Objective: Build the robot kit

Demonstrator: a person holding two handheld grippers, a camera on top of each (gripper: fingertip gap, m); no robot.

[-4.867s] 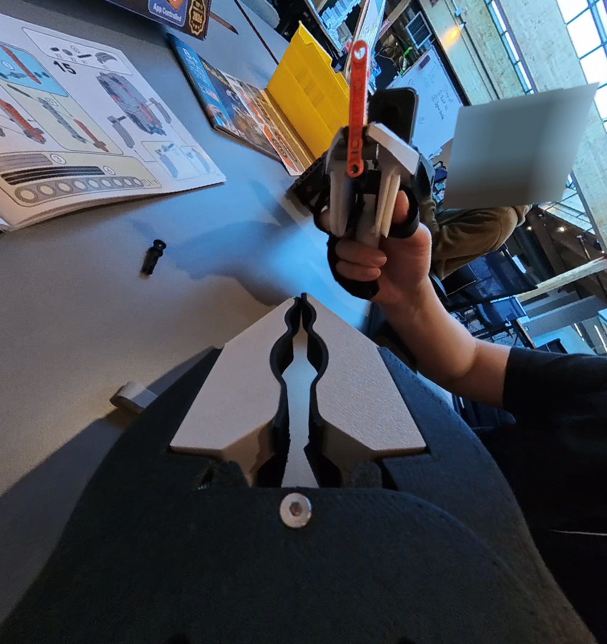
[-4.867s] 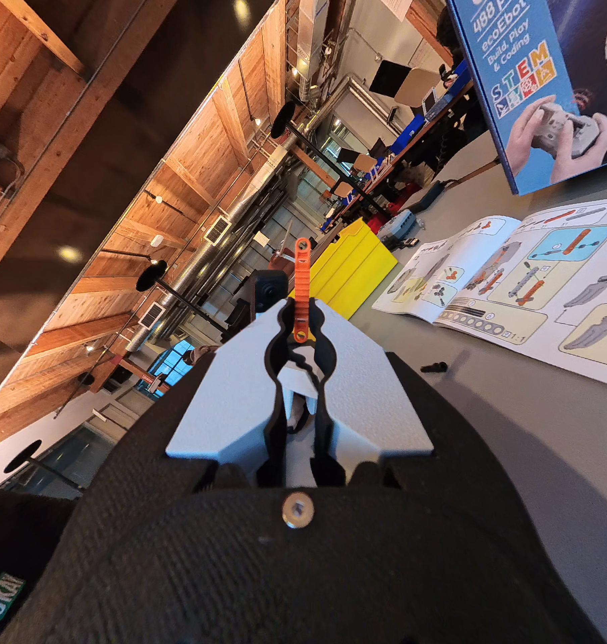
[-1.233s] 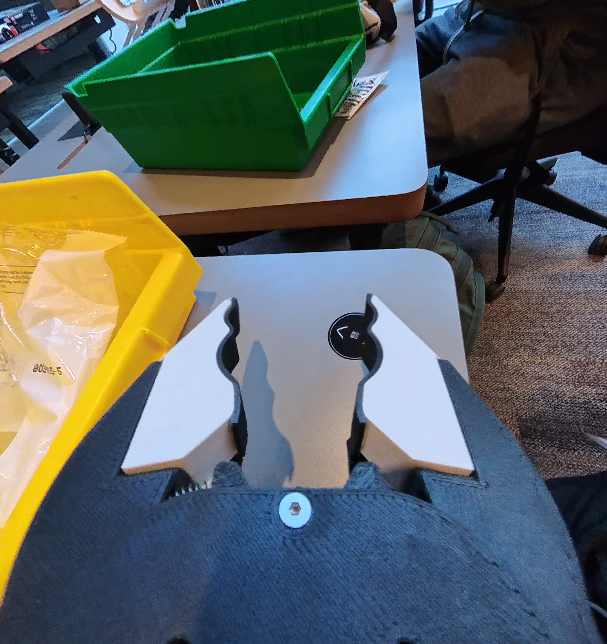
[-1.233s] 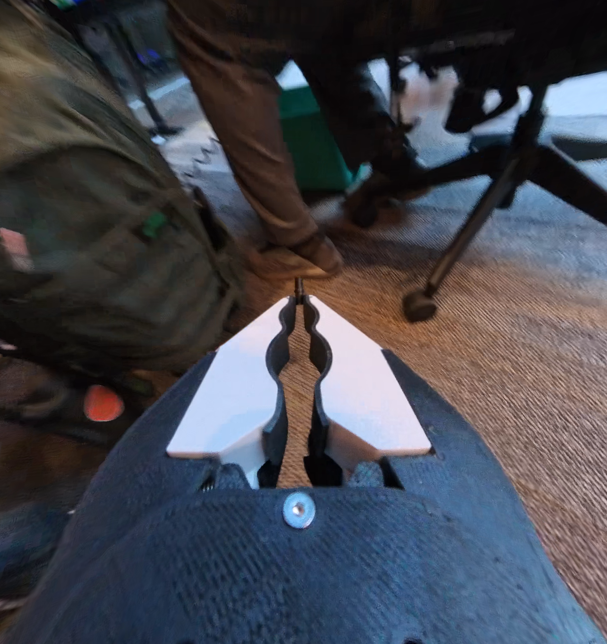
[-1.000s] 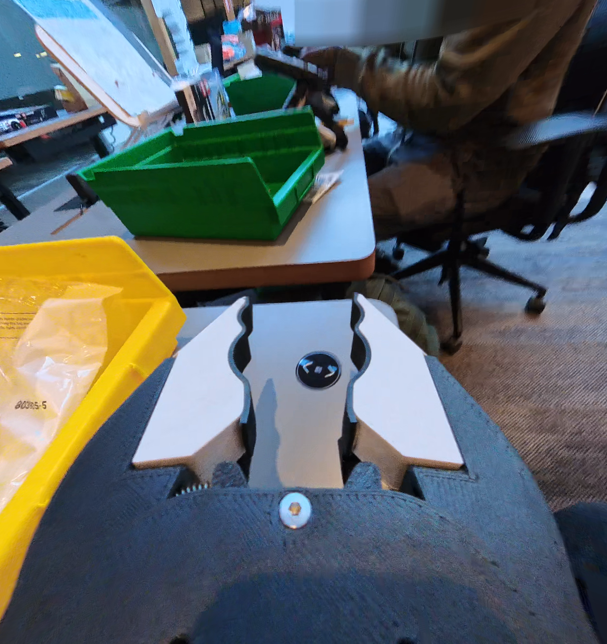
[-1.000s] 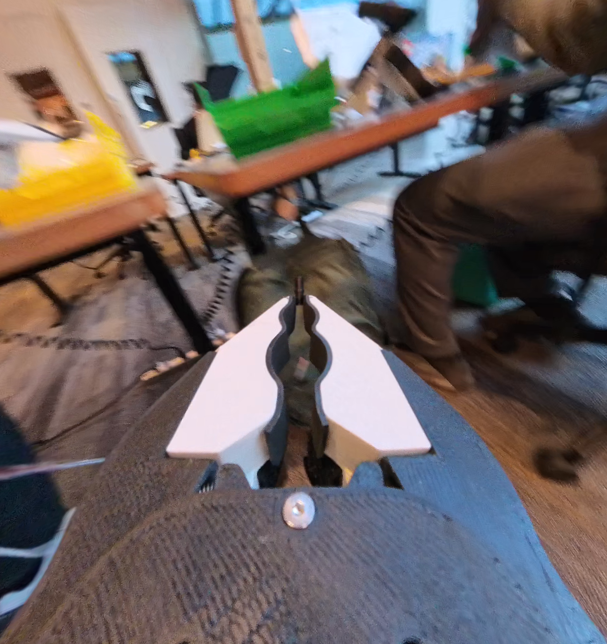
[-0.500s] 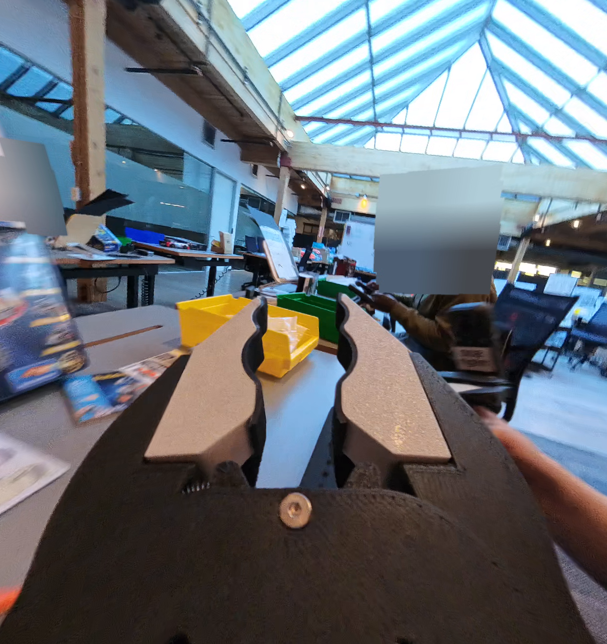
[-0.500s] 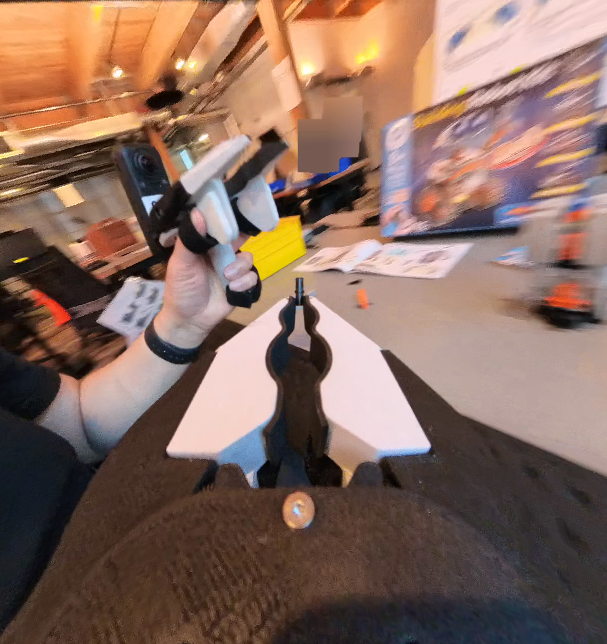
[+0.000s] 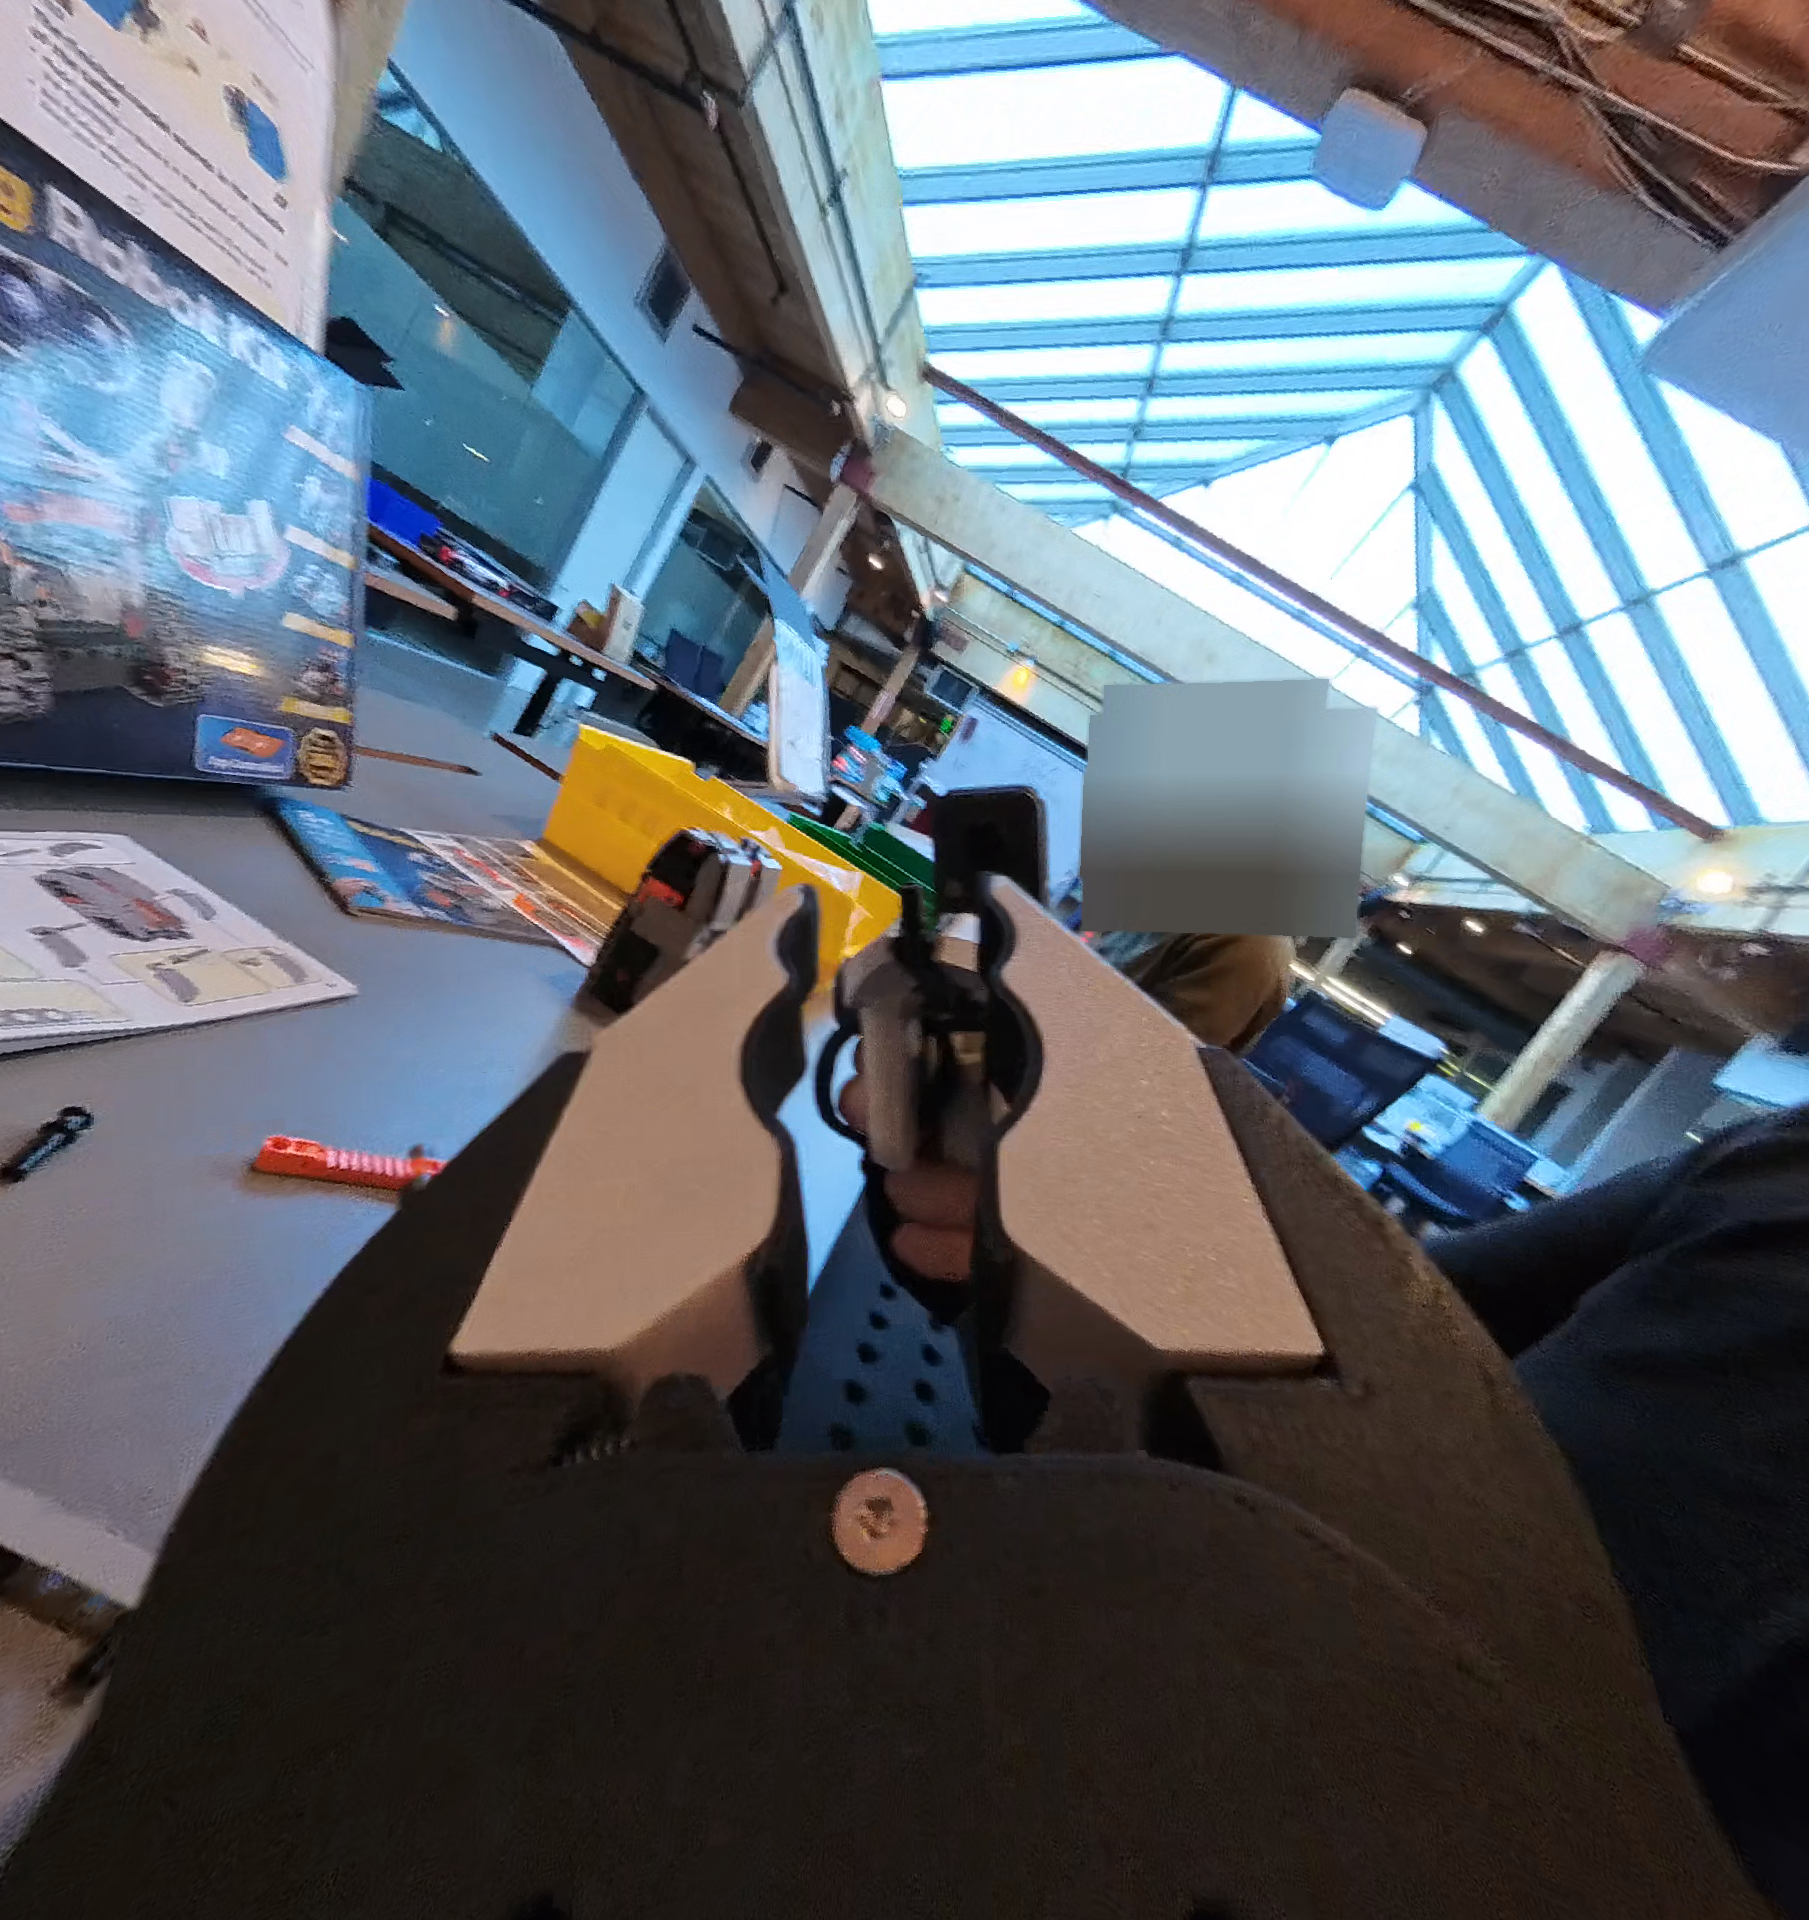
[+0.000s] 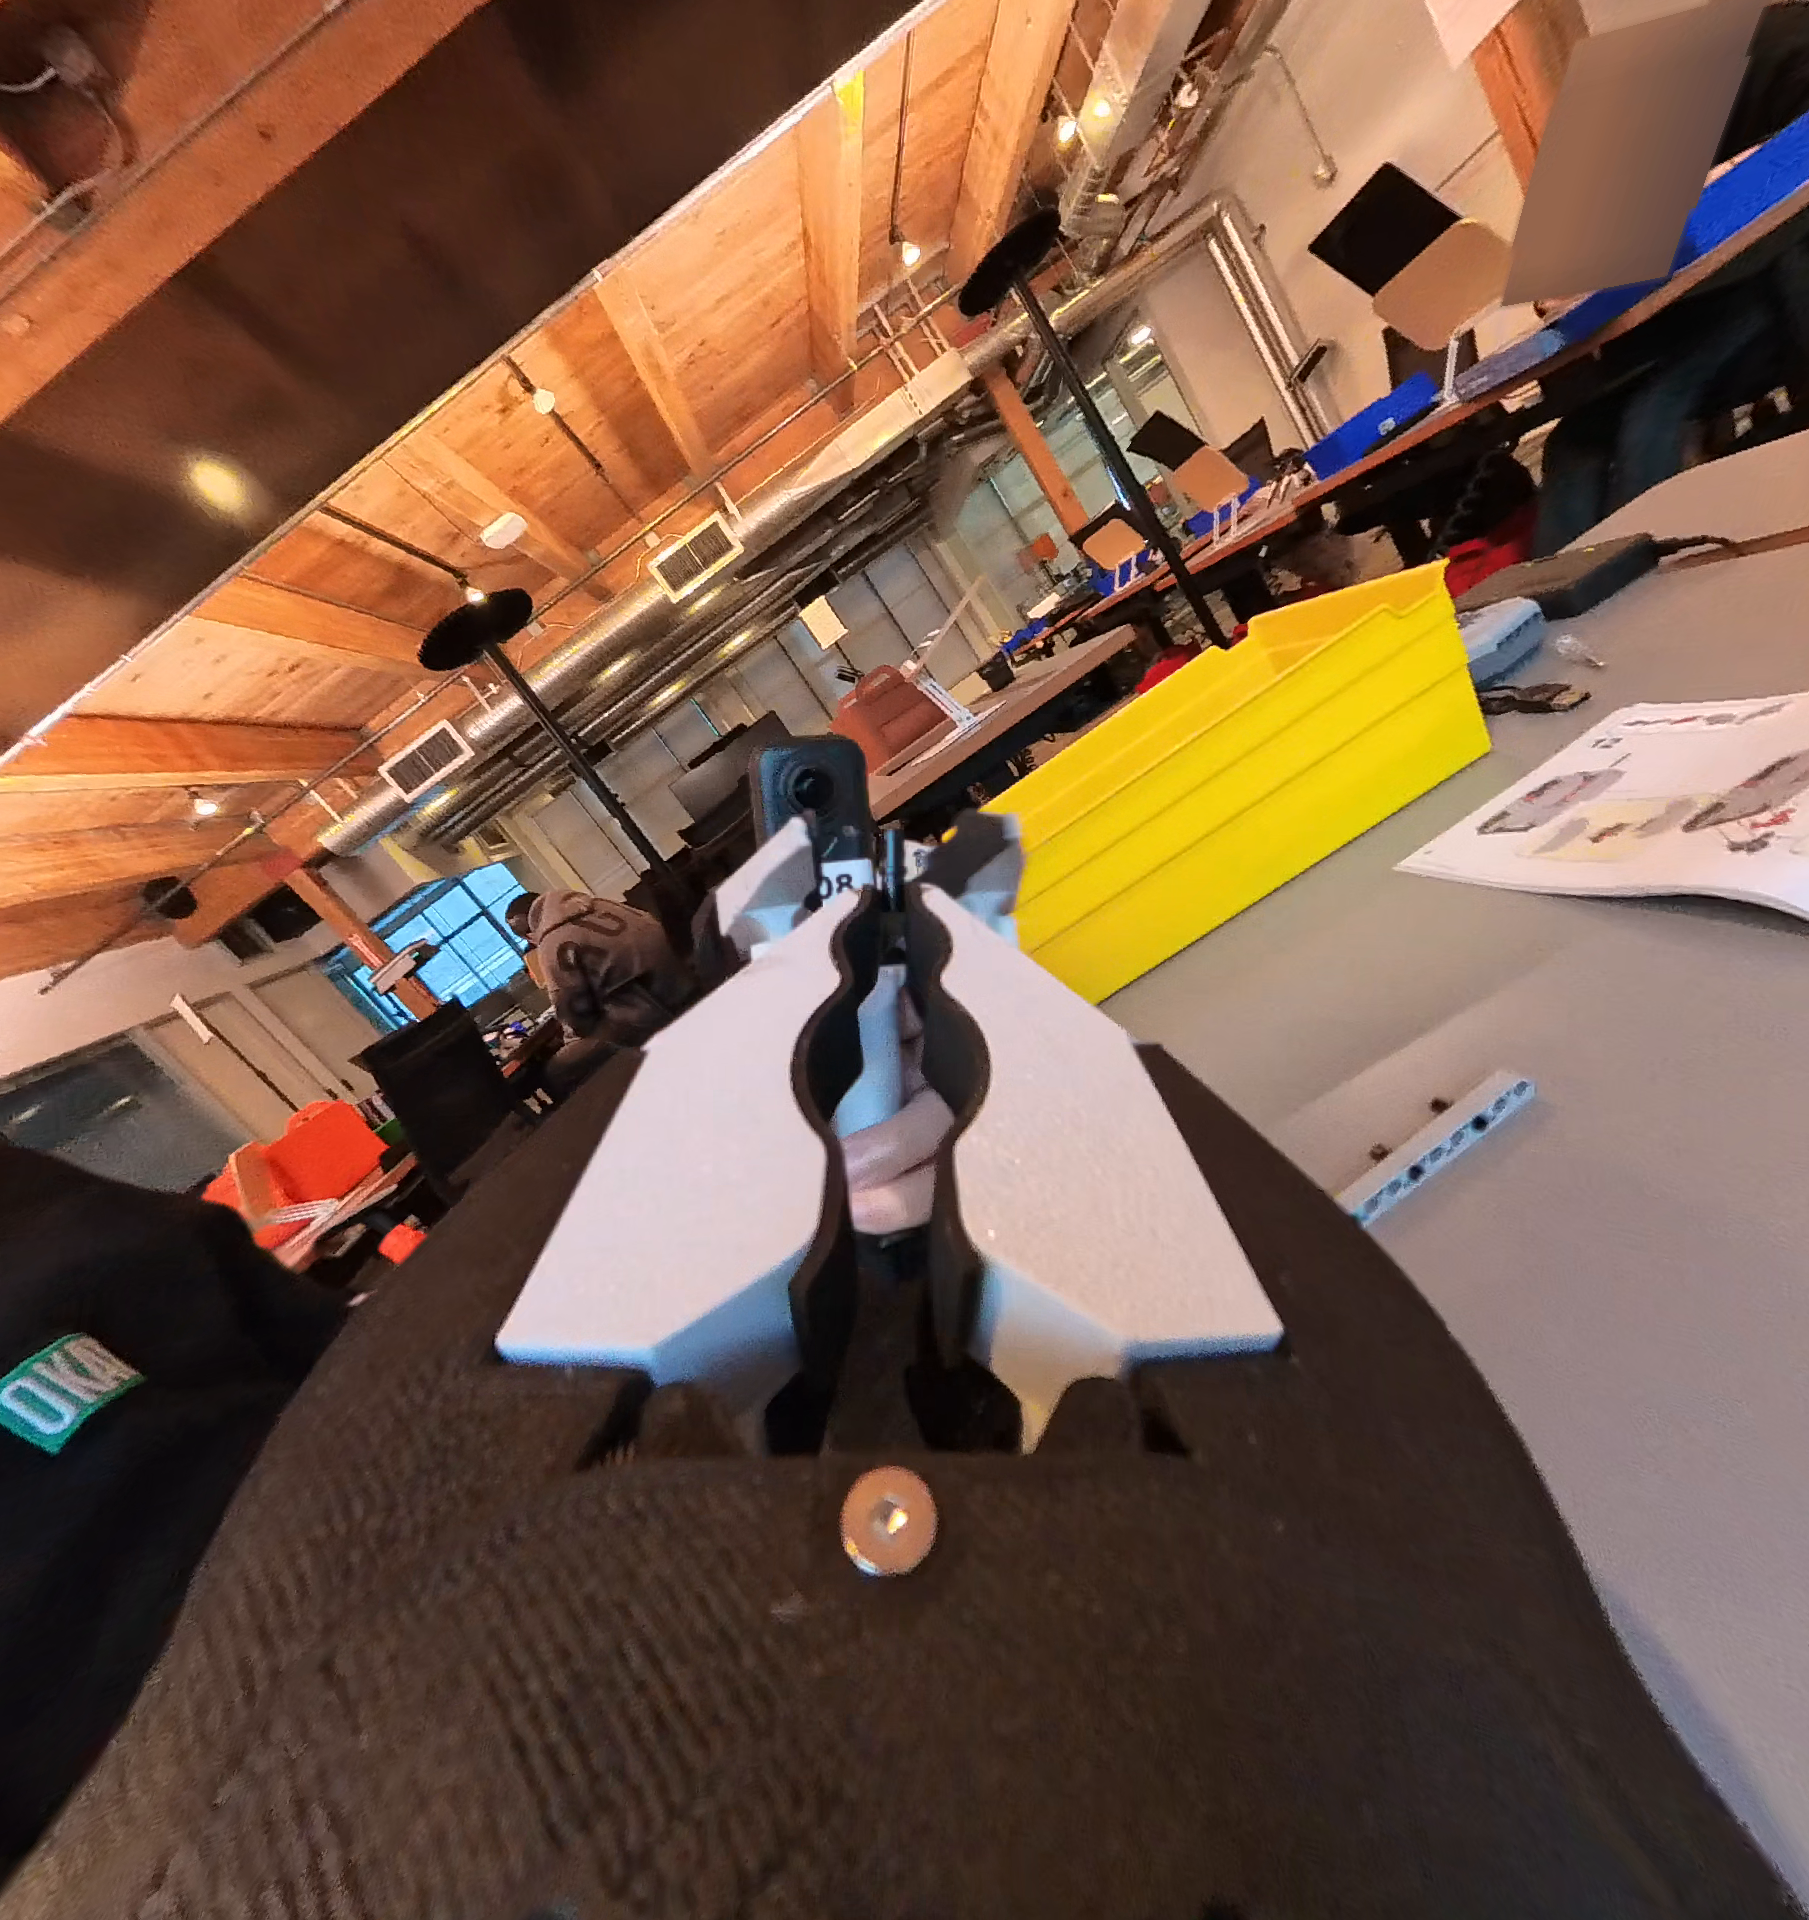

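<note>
Two grippers face each other above the grey table. Right gripper pinches a thin black pin upright between nearly closed tips; left gripper, part-open and empty, brackets it, seemingly lined up.

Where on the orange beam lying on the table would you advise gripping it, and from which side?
Grip the orange beam across its narrow width near the middle, coming from above: it lies flat on the grey table, so only its long side edges are free.
</note>
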